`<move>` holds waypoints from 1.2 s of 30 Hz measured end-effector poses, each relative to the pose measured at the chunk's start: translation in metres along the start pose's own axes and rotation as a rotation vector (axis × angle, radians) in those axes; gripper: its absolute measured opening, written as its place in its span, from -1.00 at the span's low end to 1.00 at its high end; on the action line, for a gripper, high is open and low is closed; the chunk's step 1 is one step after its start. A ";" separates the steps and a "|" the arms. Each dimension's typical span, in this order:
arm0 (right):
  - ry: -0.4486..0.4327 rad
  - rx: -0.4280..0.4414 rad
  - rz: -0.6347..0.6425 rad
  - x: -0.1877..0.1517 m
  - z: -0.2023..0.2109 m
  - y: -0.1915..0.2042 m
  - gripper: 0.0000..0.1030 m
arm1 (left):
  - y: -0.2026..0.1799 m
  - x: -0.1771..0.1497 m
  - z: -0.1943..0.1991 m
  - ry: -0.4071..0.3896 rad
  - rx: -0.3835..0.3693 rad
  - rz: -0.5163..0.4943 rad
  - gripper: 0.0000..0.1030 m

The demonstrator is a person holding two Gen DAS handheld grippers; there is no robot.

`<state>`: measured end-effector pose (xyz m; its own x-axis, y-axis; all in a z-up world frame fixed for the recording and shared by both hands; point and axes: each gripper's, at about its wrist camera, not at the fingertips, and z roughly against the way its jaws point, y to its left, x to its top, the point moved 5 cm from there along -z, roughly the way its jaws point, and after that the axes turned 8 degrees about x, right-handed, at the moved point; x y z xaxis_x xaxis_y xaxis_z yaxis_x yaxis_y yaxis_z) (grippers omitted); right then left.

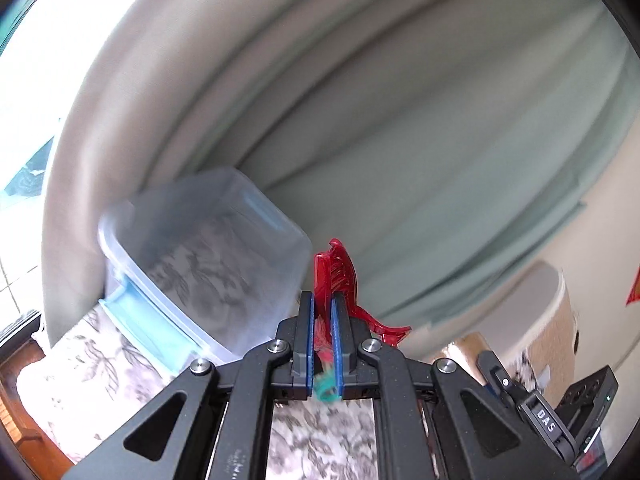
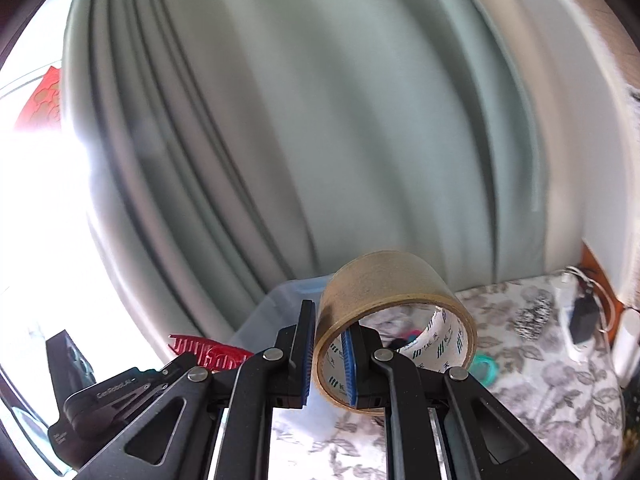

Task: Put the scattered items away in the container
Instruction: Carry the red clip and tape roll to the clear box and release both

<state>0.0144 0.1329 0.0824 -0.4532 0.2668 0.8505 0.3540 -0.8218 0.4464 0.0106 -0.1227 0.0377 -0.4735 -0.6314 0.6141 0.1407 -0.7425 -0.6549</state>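
My left gripper (image 1: 322, 304) is shut on a red translucent hair claw clip (image 1: 340, 280), held up in the air just right of a clear plastic container (image 1: 208, 264) with blue latches. My right gripper (image 2: 328, 320) is shut on the wall of a brown packing tape roll (image 2: 396, 284), one finger inside the ring and one outside. The container (image 2: 276, 308) lies just beyond and left of the roll. The red clip (image 2: 208, 354) and the other gripper show at the lower left of the right wrist view. A teal item (image 2: 486, 366) lies on the cloth past the roll.
A grey floral tablecloth (image 2: 560, 400) covers the table. Pale green curtains (image 1: 400, 140) hang close behind. A striped item (image 2: 534, 316), a white cable and a black plug (image 2: 584, 320) sit at the table's far right. A wooden edge (image 1: 16, 412) borders the left.
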 end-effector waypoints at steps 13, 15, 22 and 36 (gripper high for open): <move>0.243 0.211 0.095 -0.049 -0.123 0.065 -0.73 | 0.078 0.021 -0.022 -0.055 0.147 0.109 -0.86; 0.275 0.219 0.105 -0.061 -0.136 0.065 -0.73 | 0.084 0.021 -0.027 -0.052 0.156 0.109 -0.86; 0.330 0.232 0.111 -0.083 -0.167 0.054 -0.73 | 0.096 0.021 -0.043 -0.032 0.180 0.106 -0.86; 0.387 0.212 0.185 -0.097 -0.181 0.075 -0.61 | 0.102 0.025 -0.063 0.017 0.189 0.092 -0.77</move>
<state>-0.0632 -0.0462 -0.0171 -0.6236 -0.1144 0.7733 0.5986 -0.7062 0.3782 -0.0414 -0.2004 -0.0418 -0.4656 -0.6957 0.5471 0.3435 -0.7117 -0.6127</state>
